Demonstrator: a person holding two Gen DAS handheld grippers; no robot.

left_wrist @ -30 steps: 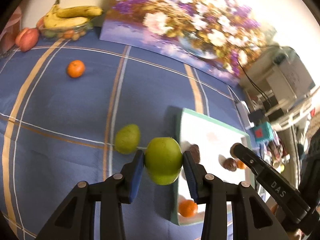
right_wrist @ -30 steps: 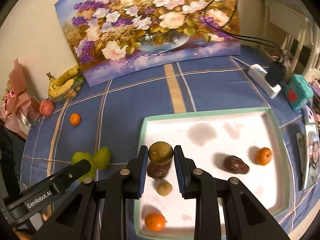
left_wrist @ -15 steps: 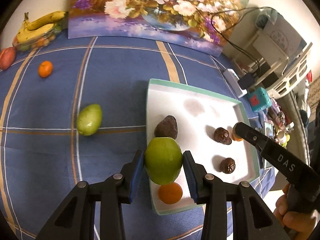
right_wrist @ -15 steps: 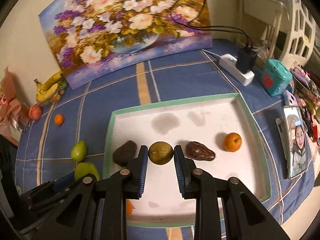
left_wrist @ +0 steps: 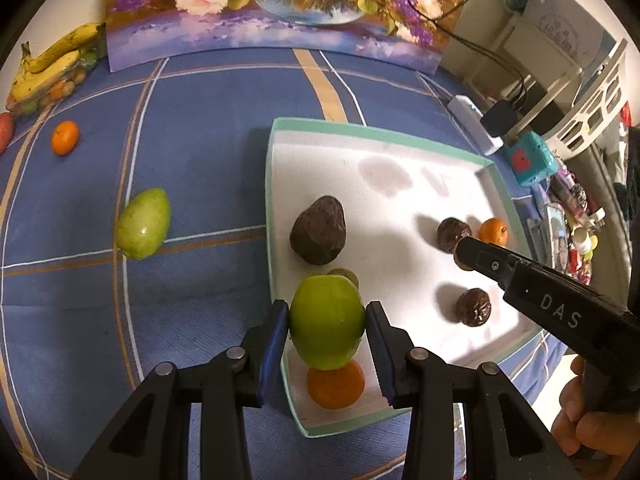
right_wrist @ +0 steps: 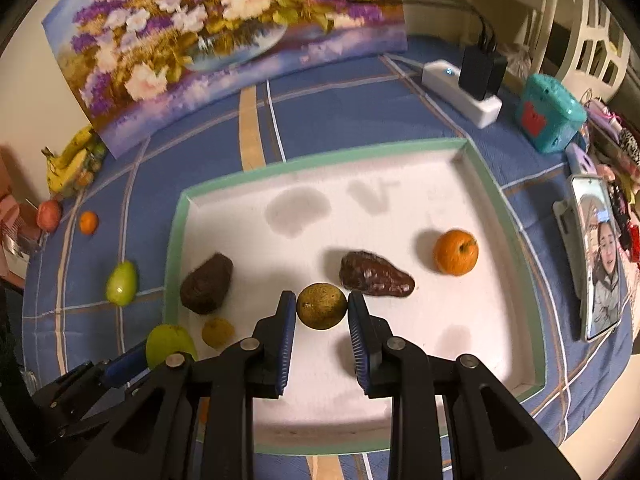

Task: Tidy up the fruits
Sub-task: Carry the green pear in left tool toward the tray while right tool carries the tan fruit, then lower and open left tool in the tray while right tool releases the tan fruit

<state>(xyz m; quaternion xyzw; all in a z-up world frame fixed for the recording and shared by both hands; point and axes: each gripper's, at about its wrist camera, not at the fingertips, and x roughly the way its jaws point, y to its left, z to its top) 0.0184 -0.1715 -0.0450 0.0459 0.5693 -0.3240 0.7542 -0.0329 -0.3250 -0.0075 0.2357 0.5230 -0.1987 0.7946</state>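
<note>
Left gripper (left_wrist: 326,322) fingers tight on glossy oval green fruit (left_wrist: 326,322), right gripper (right_wrist: 322,307) fingers on dull speckled ball (right_wrist: 322,306) (rough-skinned).

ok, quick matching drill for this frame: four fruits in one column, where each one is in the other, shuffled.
1. green apple
2. yellow-brown round fruit
3. green pear
4. dark avocado

a. on the blue cloth, outside the tray
b. in the left hand-held gripper
c. lying in the tray, free
d. in the right hand-held gripper

Pairs: 1-b, 2-d, 3-a, 4-c

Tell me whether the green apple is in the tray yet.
Not yet: the green apple is clamped in the left gripper, above the tray's near corner.
</note>
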